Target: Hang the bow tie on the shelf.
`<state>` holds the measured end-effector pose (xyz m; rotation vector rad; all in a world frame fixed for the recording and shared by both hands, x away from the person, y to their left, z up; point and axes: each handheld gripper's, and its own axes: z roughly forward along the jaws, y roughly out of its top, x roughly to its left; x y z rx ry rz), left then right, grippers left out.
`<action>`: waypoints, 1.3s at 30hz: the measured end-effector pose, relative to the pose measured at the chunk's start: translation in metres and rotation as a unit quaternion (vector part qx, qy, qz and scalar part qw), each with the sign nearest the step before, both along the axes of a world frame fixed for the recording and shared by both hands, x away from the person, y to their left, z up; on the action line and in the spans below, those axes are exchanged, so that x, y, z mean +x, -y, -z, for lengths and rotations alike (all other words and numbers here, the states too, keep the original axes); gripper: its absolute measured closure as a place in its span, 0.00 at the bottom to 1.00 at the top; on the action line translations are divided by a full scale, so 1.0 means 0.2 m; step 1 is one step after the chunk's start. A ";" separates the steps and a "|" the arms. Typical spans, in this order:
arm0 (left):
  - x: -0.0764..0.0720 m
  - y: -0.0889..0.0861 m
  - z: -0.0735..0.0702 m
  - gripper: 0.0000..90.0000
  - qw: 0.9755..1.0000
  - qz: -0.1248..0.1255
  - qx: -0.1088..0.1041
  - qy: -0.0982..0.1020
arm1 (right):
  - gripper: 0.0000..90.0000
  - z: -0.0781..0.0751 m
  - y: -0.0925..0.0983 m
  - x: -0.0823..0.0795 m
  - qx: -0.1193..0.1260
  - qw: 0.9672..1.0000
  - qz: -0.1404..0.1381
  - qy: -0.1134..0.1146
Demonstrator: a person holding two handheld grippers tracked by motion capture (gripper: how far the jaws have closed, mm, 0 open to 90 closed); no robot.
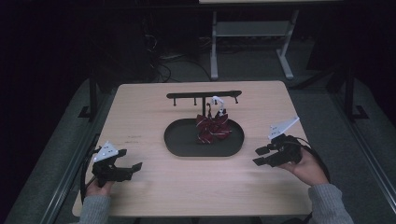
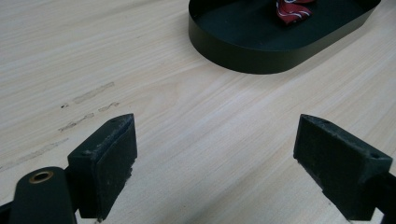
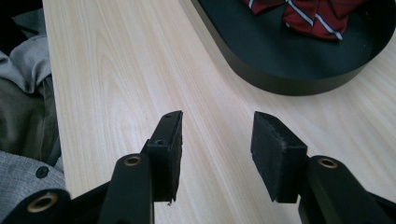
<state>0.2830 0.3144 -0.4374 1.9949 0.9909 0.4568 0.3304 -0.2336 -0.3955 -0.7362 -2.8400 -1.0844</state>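
Note:
A red striped tie (image 1: 212, 127) hangs from a black hook rack (image 1: 204, 94) by a white hanger (image 1: 217, 100), and its lower part bunches in a black oval tray (image 1: 177, 144) at mid table. My left gripper (image 1: 132, 158) is low at the front left, pointing toward the tray, and is open. From its own camera the left gripper (image 2: 215, 154) holds nothing, with the tray (image 2: 243, 51) and tie (image 2: 292, 9) ahead. My right gripper (image 1: 257, 156) is right of the tray. It is also open, the right gripper (image 3: 217, 135) above bare wood beside the tray (image 3: 280, 79) and tie (image 3: 317, 14).
The wooden table (image 1: 154, 107) has faint scuff marks (image 2: 88, 107) near my left gripper. The person's grey clothing (image 3: 23, 116) lies past the table's near edge. A desk frame (image 1: 252, 28) stands on the floor behind the table.

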 end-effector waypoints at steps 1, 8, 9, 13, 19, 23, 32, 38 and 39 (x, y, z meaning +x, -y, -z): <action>0.00 0.00 0.00 0.14 1.000 0.000 0.000 0.000 | 0.59 0.00 0.00 0.00 0.000 1.000 0.000 0.000; 0.00 0.00 0.00 0.15 1.000 0.000 -0.003 0.000 | 0.58 0.05 0.03 -0.05 0.005 1.000 0.007 -0.003; 0.00 0.00 0.00 0.14 1.000 0.000 -0.003 0.000 | 0.58 0.05 0.03 -0.05 0.005 1.000 0.007 -0.003; 0.00 0.00 0.00 0.14 1.000 0.000 -0.002 0.001 | 0.58 0.08 0.04 -0.07 0.006 1.000 0.011 -0.005; 0.00 0.00 0.00 0.14 1.000 0.001 0.002 0.001 | 0.57 0.11 0.06 -0.11 0.011 1.000 0.018 -0.009; 0.00 0.00 0.00 0.14 1.000 0.000 -0.001 0.001 | 0.57 0.14 0.08 -0.13 0.020 0.999 0.027 -0.013; 0.00 0.00 0.00 0.14 1.000 0.002 0.004 0.000 | 0.55 0.19 0.11 -0.18 0.033 0.998 0.041 -0.019; 0.00 0.00 0.00 0.14 1.000 0.000 0.000 0.001 | 0.54 0.21 0.12 -0.21 0.036 0.998 0.050 -0.015; 0.00 0.00 0.01 0.14 1.000 0.000 0.001 0.001 | 0.54 0.22 0.13 -0.21 0.036 0.998 0.054 -0.014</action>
